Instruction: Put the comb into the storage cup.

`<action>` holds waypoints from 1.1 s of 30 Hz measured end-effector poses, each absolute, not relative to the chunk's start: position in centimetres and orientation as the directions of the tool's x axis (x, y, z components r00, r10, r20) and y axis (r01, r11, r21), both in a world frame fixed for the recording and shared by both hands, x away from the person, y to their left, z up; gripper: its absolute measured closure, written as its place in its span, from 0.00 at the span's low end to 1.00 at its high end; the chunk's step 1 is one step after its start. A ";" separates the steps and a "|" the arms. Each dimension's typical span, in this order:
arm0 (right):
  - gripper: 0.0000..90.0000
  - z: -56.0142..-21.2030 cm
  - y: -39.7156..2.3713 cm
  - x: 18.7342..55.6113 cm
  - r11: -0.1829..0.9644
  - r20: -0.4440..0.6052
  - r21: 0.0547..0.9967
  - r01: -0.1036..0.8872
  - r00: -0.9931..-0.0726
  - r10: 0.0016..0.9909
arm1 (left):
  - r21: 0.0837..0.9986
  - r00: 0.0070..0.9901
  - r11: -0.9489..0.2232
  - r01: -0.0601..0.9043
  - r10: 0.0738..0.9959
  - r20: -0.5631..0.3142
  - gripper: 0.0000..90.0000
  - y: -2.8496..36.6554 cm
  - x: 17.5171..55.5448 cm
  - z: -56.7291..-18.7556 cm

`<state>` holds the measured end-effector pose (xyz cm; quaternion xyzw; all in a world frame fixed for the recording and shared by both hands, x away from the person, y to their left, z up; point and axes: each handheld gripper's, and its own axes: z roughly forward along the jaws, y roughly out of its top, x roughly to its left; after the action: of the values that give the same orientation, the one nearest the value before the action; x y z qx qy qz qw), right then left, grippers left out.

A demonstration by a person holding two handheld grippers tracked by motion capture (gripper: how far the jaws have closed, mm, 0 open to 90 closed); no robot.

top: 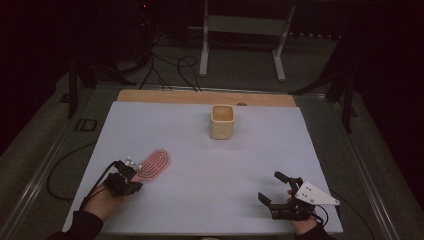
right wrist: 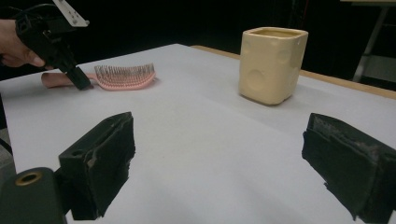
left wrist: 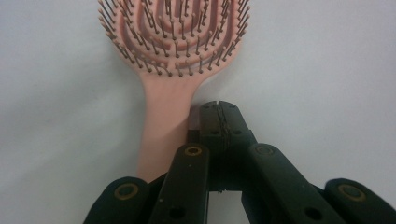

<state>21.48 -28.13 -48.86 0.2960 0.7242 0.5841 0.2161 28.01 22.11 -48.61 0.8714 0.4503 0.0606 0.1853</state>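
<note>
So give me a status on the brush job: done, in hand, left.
Done: nothing yet; the brush lies flat on the table, bristles up, and the cup stands apart from it. In hand: the left gripper is shut, its tips beside the brush handle and gripping nothing. The right gripper waits open. Left: probably gripping the handle and carrying the brush toward the cup.

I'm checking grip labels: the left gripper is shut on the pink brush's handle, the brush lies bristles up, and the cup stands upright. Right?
Not quite. The left gripper is shut, but empty: in the left gripper view its jaws meet beside the brush handle, not around it. The brush does lie bristles up, and the cup stands upright.
</note>
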 end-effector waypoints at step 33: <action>0.10 -49.0 -28.1 21.6 0.141 0.035 0.974 0.179 -0.730 0.683 | 0.317 0.651 -0.598 0.736 0.754 -0.089 0.64 24.3 29.4 -44.6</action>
<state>21.57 -28.14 -48.97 0.2975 0.7240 0.5838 0.2158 29.36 24.32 -44.63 0.8935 0.4167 0.0272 0.1648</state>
